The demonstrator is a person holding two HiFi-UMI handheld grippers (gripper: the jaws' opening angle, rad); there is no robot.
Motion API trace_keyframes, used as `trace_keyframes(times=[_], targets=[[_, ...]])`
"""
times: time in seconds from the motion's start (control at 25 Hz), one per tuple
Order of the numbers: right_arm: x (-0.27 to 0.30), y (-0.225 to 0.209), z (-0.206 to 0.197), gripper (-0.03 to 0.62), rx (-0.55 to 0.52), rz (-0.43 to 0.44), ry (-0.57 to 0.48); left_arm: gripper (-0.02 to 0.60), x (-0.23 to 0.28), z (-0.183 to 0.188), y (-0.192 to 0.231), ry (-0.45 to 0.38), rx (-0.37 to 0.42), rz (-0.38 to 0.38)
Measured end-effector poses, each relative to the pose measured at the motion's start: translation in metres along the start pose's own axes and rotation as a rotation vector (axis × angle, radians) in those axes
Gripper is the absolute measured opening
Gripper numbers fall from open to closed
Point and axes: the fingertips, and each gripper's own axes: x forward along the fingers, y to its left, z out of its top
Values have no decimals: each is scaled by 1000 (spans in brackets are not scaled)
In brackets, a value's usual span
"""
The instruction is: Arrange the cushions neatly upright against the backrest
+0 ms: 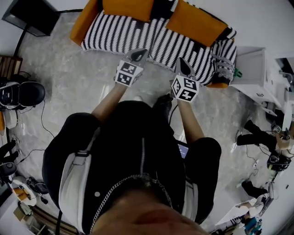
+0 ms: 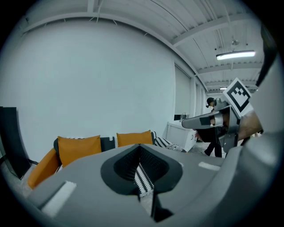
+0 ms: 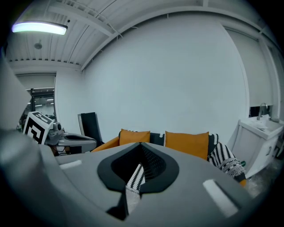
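Observation:
A sofa (image 1: 138, 36) with a black-and-white striped cover has two orange cushions standing upright against its backrest, the left cushion (image 1: 127, 8) (image 2: 80, 148) (image 3: 134, 136) and the right cushion (image 1: 196, 22) (image 2: 134, 138) (image 3: 187, 143). A patterned black-and-white cushion (image 1: 223, 69) (image 3: 226, 162) lies at the sofa's right end. My left gripper (image 1: 139, 55) (image 2: 141, 153) and my right gripper (image 1: 182, 65) (image 3: 142, 153) hang side by side over the seat's front edge, both shut and empty, pointing at the backrest. Neither touches a cushion.
A white cabinet (image 1: 257, 73) (image 3: 259, 142) stands right of the sofa. A black panel (image 1: 32, 16) (image 3: 91, 126) stands beyond its left orange armrest (image 1: 84, 20). Cables, a black chair (image 1: 20, 94) and gear lie on the floor at left; another person (image 1: 264, 135) is at right.

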Motion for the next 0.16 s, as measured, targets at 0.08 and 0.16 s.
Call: trace_keyframes(times=[0.08, 0.16], targets=[[-3, 7, 3, 2, -19, -1, -6, 11, -5, 1, 1, 2, -3, -1], [-6, 15, 8, 2, -51, -1, -16, 11, -12, 5, 2, 1, -9, -3]])
